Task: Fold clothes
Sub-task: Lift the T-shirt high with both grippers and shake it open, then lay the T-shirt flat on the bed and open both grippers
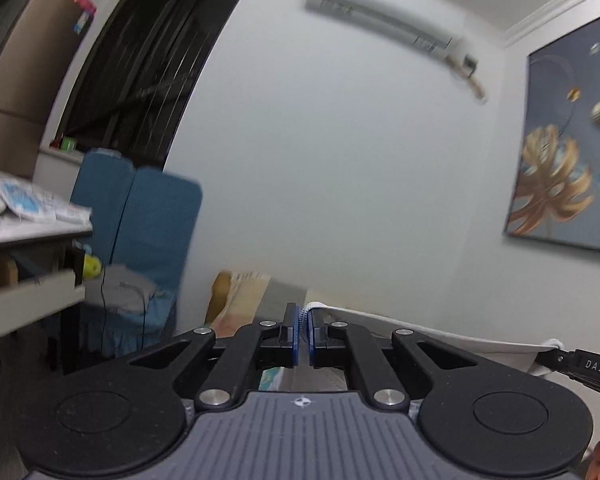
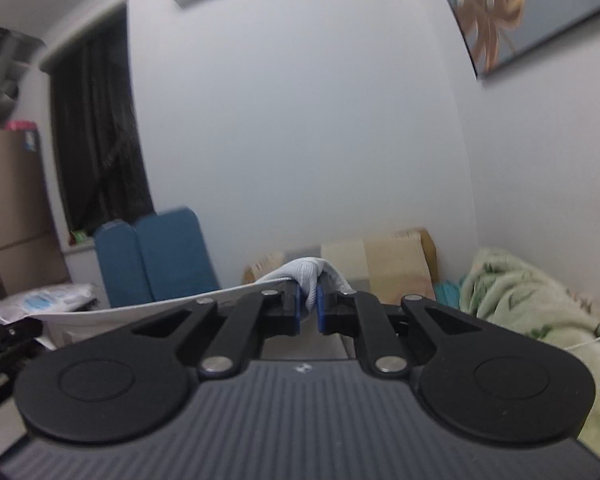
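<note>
A white garment (image 1: 440, 334) hangs stretched between my two grippers, held up in the air. My left gripper (image 1: 304, 320) is shut on one end of its edge, with a bit of ribbed white fabric showing between the blue pads. My right gripper (image 2: 309, 302) is shut on the other end, where a bunched fold of the white garment (image 2: 308, 276) sticks up above the pads. The cloth's taut top edge runs left from it toward the left gripper (image 2: 8, 334). The right gripper shows at the right edge of the left wrist view (image 1: 556, 354).
A bare wall with an air conditioner (image 1: 384, 12) and a framed picture (image 1: 568, 152) lies ahead. Blue chairs (image 1: 140, 240) and a shelf with packets (image 1: 32, 216) stand left. Cardboard boxes (image 2: 380, 264) and a green blanket (image 2: 540, 312) lie at right.
</note>
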Motion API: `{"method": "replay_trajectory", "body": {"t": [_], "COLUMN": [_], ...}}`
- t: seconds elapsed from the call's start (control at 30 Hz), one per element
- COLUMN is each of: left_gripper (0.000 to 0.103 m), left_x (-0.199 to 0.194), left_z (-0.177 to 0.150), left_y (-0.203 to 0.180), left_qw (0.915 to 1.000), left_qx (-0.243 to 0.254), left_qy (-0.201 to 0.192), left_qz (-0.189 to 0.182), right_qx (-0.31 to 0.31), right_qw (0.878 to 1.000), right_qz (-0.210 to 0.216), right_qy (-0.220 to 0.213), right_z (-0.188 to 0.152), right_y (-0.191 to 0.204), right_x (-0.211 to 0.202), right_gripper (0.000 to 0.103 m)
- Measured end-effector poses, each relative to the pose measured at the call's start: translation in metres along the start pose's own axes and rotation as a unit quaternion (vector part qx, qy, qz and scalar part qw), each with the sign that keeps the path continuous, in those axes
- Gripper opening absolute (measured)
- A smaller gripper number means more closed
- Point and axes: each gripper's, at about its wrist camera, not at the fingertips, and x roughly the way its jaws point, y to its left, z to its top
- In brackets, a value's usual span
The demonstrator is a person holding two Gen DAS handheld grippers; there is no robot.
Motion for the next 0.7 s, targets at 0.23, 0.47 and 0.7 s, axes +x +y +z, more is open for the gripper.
{"method": "replay_trajectory", "body": {"t": [0.23, 0.47, 0.7], "left_gripper": [0.004, 0.004, 0.009], "left_x": [0.224, 0.402, 0.454], "left_z": [-0.119, -0.269, -0.338], "left_y": [0.040, 0.091, 0.120], "left_qw": [0.9963, 0.9808, 0.9640], "left_qx": [0.030, 0.043, 0.040], "left_qy": [0.071, 0.176, 0.251], "left_qz": [0.038, 0.072, 0.077], "right_qx": [-0.038, -0.036, 0.015], "right_qw": [0.994, 0.976, 0.964], "right_qz": [-0.047, -0.072, -0.047], "right_qy": [0.093, 0.203, 0.263], "right_z": [-0.106, -0.249, -0.312], "right_y": [-0.036, -0.090, -0.119], "right_x": [0.215, 0.377, 0.408], "right_gripper": [0.011, 0.011, 0.016]}}
